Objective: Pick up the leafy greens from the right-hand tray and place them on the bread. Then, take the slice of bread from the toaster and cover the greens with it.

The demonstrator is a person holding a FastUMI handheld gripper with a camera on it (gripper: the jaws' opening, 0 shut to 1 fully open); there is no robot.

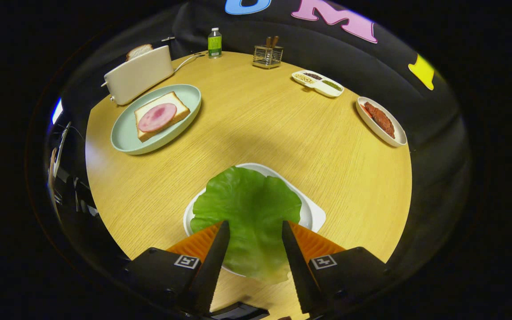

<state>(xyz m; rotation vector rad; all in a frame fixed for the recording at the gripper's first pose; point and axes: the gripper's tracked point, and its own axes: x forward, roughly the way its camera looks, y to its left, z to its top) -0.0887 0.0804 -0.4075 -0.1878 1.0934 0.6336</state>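
Lettuce (247, 209) on white tray (314, 215) between parted hand-held gripper (254, 229) fingers

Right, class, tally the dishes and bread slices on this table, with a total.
Dishes: 4: green plate, leaf tray, sectioned dish, oval dish
Bread slices: 2: plated slice, toaster slice
Total: 6
Open claw straddles the lettuce leaf.

I see a round wooden worktop (256, 129) carrying a white toaster (139, 74), a pale green plate (125, 133), a white tray (311, 213) just ahead of the claw, a green-labelled bottle (214, 43), a wire utensil holder (267, 57), a three-part condiment dish (318, 83) and an oval meat dish (381, 121).
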